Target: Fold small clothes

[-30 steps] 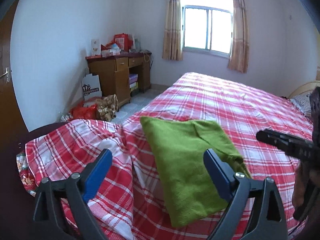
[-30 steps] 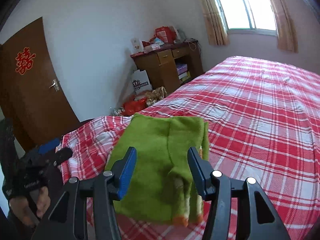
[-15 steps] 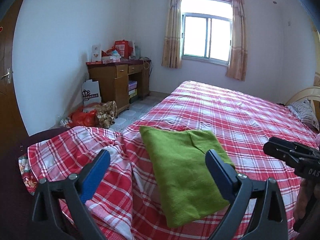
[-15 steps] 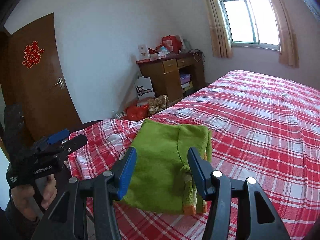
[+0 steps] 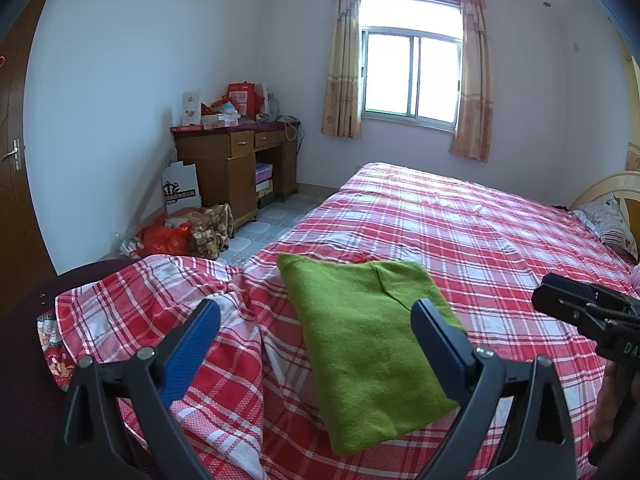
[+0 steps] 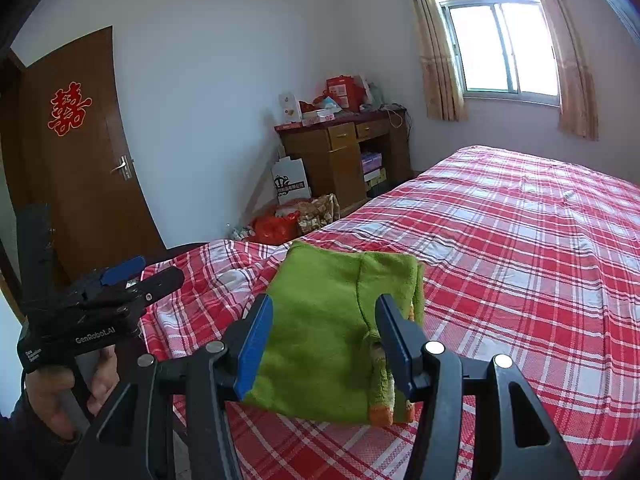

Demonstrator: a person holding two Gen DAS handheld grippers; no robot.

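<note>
A folded green fleece garment (image 5: 360, 336) lies flat on the red plaid bed cover (image 5: 460, 232) near the bed's foot. In the right wrist view the garment (image 6: 320, 320) shows orange cuffs at its near right corner. My left gripper (image 5: 316, 306) hovers open just short of it, its blue pads well apart and holding nothing. My right gripper (image 6: 324, 304) is open too, with the garment lying beyond and below its pads and not pinched. Each gripper shows in the other's view: the right gripper (image 5: 588, 312) at the right edge, the left gripper (image 6: 120, 284) at the left, held by a hand (image 6: 60, 392).
The bed cover (image 6: 520, 240) is rumpled over the near left corner. Beyond stand a wooden desk (image 5: 232, 160) with boxes on top and bags on the floor (image 5: 180, 232). A brown door (image 6: 80, 160) is at the left, a pillow (image 5: 608, 220) at the far right.
My right gripper has drawn back and up from the garment, which now sits farther off in its view. The left gripper has barely moved. Both stayed open.
</note>
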